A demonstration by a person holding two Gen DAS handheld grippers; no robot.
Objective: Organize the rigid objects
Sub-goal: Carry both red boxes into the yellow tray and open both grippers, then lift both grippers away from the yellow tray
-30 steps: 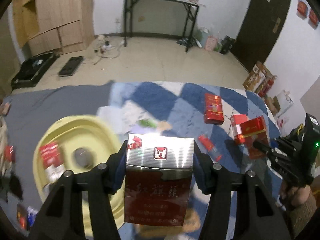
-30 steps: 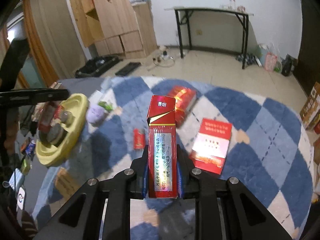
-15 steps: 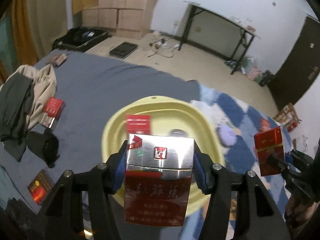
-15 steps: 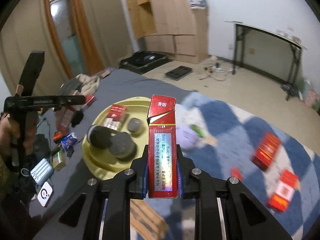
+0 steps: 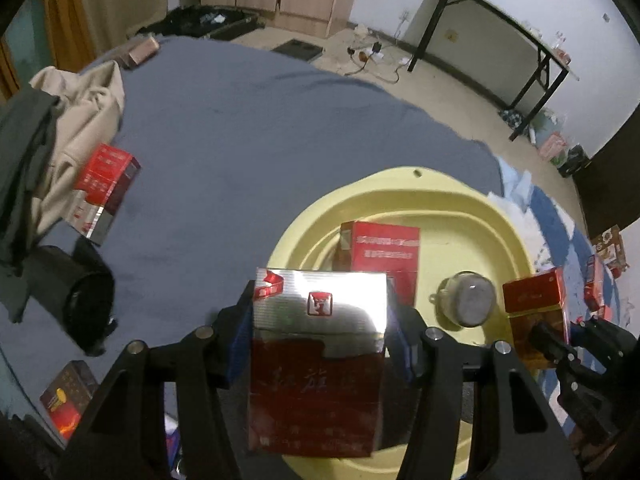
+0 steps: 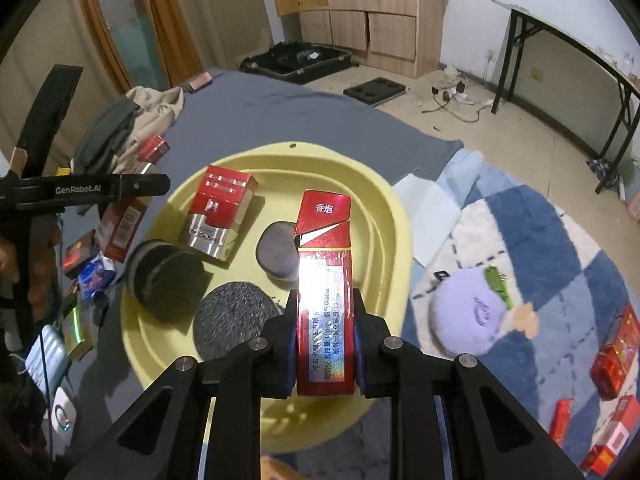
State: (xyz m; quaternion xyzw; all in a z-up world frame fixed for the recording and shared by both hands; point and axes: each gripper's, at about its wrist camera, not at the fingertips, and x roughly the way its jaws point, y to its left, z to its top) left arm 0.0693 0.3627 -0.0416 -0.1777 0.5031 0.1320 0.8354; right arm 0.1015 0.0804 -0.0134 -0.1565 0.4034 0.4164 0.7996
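a: far left on the grey sheet (image 5: 248,152), what lies there?

b: a heap of clothes (image 5: 52,140), a red and silver pack (image 5: 105,190) against it, a black cylinder (image 5: 80,304) below that.

a: and the left gripper (image 5: 318,344)?

b: clamped on a dark red pack with a silver top (image 5: 318,360), upright, held broad face to the lens over the near rim of the yellow basin (image 5: 496,216).

a: what sits in the basin?

b: from the right wrist view: a black round tin (image 6: 166,276), its flat lid (image 6: 236,320) beside it, a red pack (image 6: 220,212) lying flat, a grey oval pebble-like thing (image 6: 278,250).

a: the right gripper (image 6: 324,344)?

b: pinching a slim red pack (image 6: 324,300) by its narrow sides, upright, over the basin's right half.

a: further right?

b: a purple plush (image 6: 472,316) on the blue checked blanket (image 6: 560,240), then more red packs (image 6: 612,360) at the edge.
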